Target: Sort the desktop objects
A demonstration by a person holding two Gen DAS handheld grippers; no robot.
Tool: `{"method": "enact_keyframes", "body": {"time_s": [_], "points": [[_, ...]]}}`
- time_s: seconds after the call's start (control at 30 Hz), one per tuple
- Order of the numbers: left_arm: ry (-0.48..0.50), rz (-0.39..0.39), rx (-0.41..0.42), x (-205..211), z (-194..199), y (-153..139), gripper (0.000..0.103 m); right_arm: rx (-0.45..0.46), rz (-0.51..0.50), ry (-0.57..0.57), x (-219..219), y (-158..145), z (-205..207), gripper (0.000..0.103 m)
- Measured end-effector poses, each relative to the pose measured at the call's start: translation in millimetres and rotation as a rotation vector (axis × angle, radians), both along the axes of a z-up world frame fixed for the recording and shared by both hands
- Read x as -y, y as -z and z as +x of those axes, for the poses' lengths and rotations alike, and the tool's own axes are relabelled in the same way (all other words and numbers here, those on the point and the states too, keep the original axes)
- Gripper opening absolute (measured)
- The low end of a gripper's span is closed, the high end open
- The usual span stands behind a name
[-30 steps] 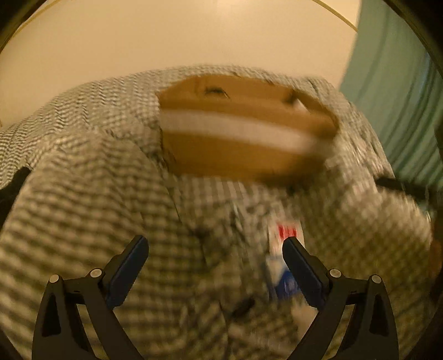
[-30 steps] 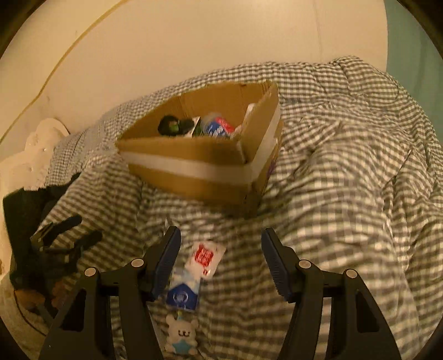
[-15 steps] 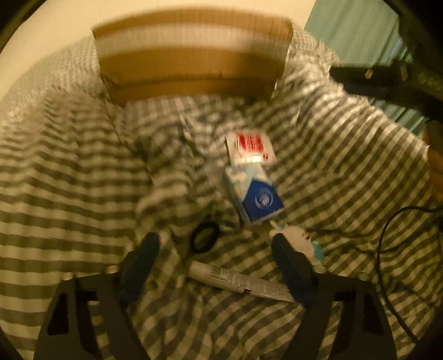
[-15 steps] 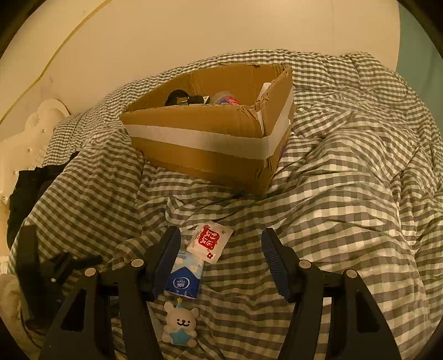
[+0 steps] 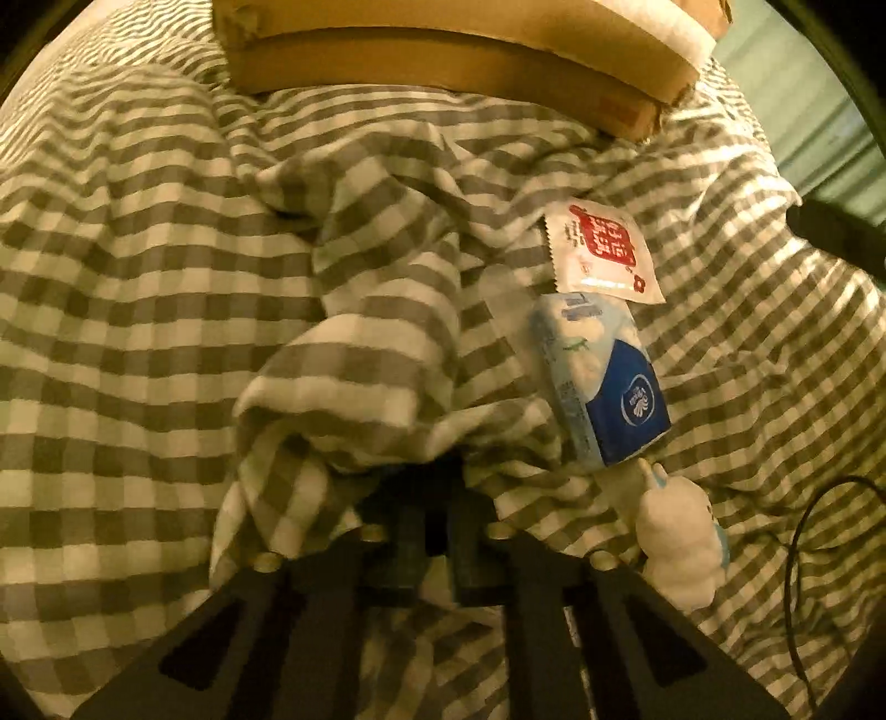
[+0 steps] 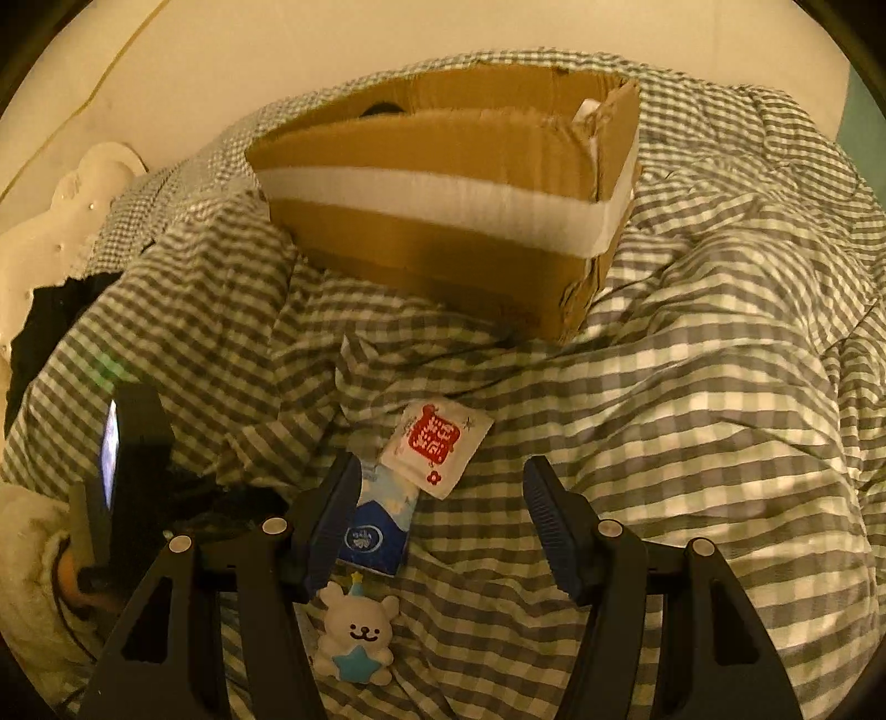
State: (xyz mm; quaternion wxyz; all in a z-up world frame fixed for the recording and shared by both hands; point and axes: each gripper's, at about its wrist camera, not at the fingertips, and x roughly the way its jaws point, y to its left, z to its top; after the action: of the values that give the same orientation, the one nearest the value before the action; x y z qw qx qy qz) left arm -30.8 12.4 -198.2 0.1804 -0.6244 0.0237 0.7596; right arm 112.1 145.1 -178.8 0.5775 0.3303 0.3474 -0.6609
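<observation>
My left gripper point(image 5: 437, 498) points down into a fold of the grey checked quilt point(image 5: 166, 277), its jaws shut. The fold hides its tips, so I cannot see anything pinched there. A white tube shows just beneath the fingers. To its right lie a red-and-white sachet point(image 5: 601, 252), a blue tissue pack point(image 5: 603, 382) and a white bear figure point(image 5: 678, 543). My right gripper point(image 6: 440, 462) hangs open over the sachet point(image 6: 437, 443). Its left finger covers part of the tissue pack point(image 6: 376, 531), and the bear point(image 6: 357, 631) lies below. The cardboard box point(image 6: 443, 221) stands behind.
The box point(image 5: 459, 50) has a white tape band and holds dark items. A thin black cable point(image 5: 803, 554) curls at the right. A dark garment point(image 6: 39, 332) and a white headboard point(image 6: 83, 188) lie to the left, beside a fleecy sleeve point(image 6: 27, 554).
My left gripper has dropped toward the quilt and shut where a black ring and the white tube lay. My right gripper has sunk closer to the sachet, still open.
</observation>
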Motion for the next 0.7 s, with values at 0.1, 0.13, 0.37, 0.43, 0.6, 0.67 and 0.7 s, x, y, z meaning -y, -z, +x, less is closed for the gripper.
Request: {"method": "enact_keyframes", "body": {"time_s": [0.1, 0.13, 0.37, 0.43, 0.6, 0.67, 0.7], "points": [[0.000, 0.032, -0.042, 2.4, 6.6, -16.0, 0.005, -0.003, 0.021, -0.022, 1.3, 7.3, 5.4, 0.061], [0.001, 0.040, -0.062, 2.9, 9.7, -23.0, 0.005, -0.005, 0.028, -0.029, 2.8, 10.1, 7.5, 0.061], [-0.046, 0.099, -0.173, 19.9, 13.3, -60.4, 0.005, 0.001, 0.171, -0.057, 19.7, 59.2, 19.8, 0.061], [-0.059, 0.101, -0.172, 24.1, 11.9, -62.0, 0.005, 0.026, 0.209, -0.049, 25.3, 73.6, 20.5, 0.061], [-0.078, 0.110, -0.183, 23.2, 6.2, -64.3, 0.005, 0.114, 0.258, -0.019, 37.8, 99.4, 20.6, 0.068], [-0.086, 0.109, -0.184, 27.8, 5.6, -64.2, 0.005, 0.131, 0.271, -0.018, 41.7, 107.3, 22.4, 0.068], [-0.089, 0.111, -0.182, 28.7, 5.4, -63.7, 0.005, 0.113, 0.277, -0.033, 43.5, 111.5, 23.3, 0.068]]}}
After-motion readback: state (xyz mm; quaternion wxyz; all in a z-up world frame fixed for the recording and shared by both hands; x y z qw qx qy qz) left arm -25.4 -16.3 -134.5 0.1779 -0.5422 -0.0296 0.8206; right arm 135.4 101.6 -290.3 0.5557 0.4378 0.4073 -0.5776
